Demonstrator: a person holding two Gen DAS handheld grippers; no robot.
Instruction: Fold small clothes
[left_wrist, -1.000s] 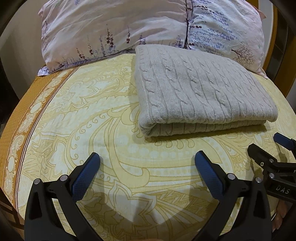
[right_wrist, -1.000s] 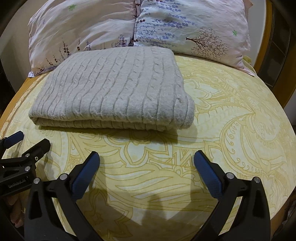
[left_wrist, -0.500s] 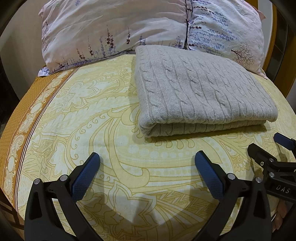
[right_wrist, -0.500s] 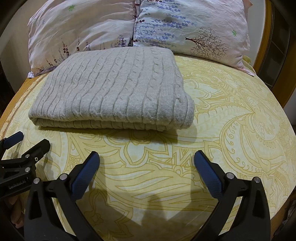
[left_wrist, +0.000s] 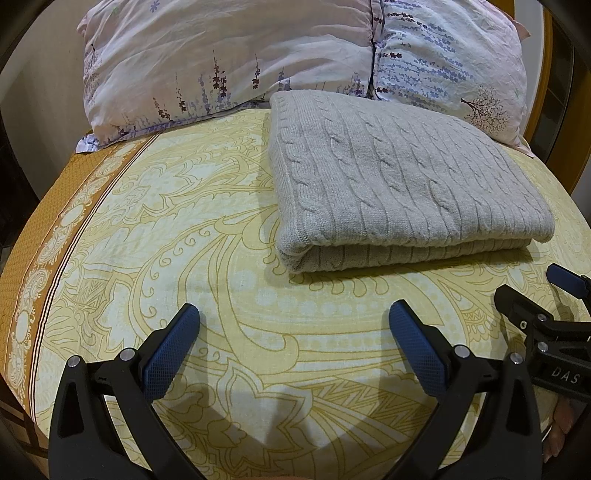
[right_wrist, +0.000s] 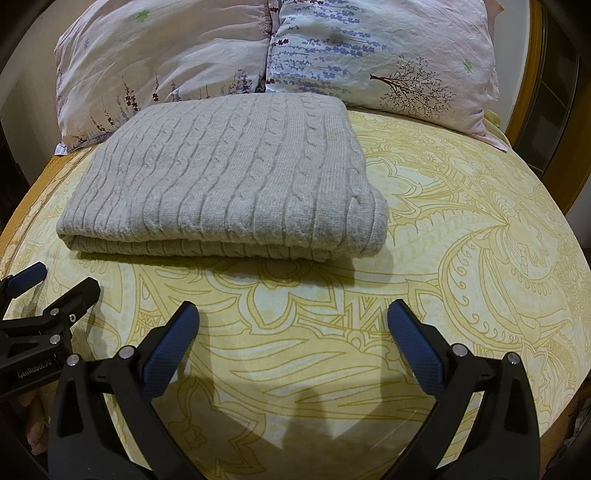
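Grey sweater (left_wrist: 402, 184) lies folded flat on the bed (left_wrist: 184, 236), its far edge up against the pillows (left_wrist: 229, 55) at the head end. Both tools hang short of its near edge, empty: left gripper (left_wrist: 293, 321) with fingers spread wide, right gripper (right_wrist: 291, 319) the same. The bundle's long axis runs across, left to right. Left gripper faces its left corner, right gripper its right fold. Bare sheet on both sides gives plenty of room.
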